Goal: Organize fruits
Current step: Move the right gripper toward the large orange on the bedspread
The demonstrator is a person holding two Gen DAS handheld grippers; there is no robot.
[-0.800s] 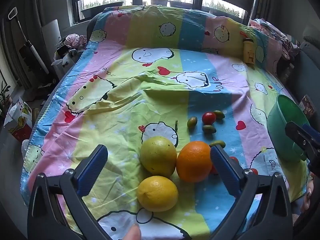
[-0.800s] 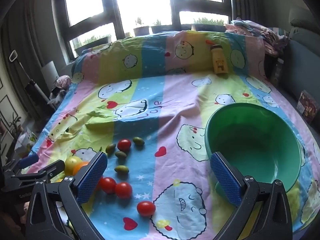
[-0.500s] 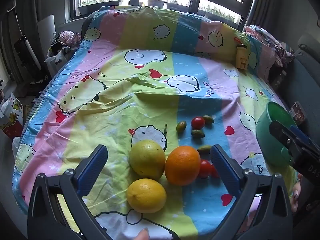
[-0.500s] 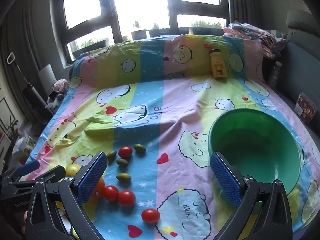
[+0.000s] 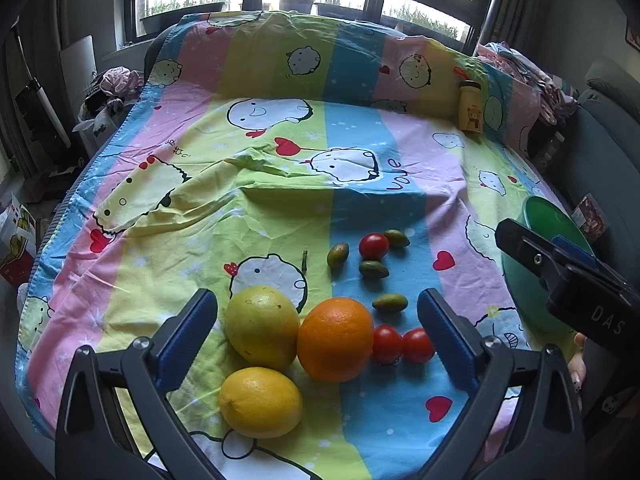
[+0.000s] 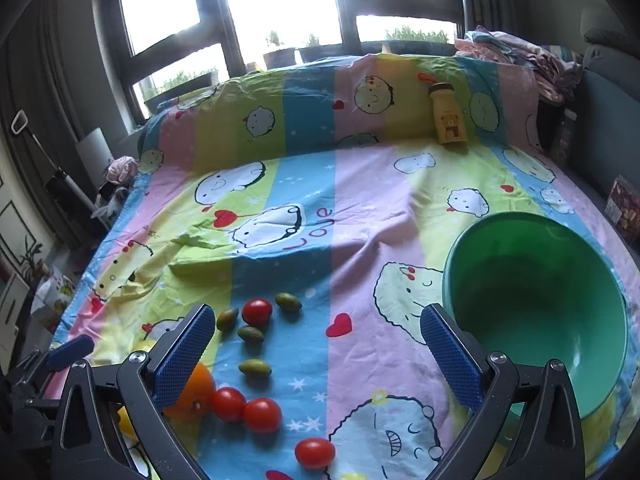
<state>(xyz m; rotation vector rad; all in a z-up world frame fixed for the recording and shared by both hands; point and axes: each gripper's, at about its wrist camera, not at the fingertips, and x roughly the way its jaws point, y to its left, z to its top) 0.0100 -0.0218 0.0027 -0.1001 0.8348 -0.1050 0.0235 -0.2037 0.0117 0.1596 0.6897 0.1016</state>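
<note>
Both my tongs, left (image 5: pixel 318 334) and right (image 6: pixel 316 350), hang open and empty above the bed; the orange (image 5: pixel 335 339) beside the green basin (image 6: pixel 560 300) could roll off the soft sheet if nudged.

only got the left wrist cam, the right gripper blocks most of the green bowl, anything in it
observer: no, the right wrist view looks straight into the green bowl and it's empty.
operator: i count three red ones, is that all
observer: there's a fourth tomato, lying alone, nearer the camera than the touching pair.
operator: right gripper holding anything
observer: no, the right gripper is open, with nothing between its fingers.
</note>
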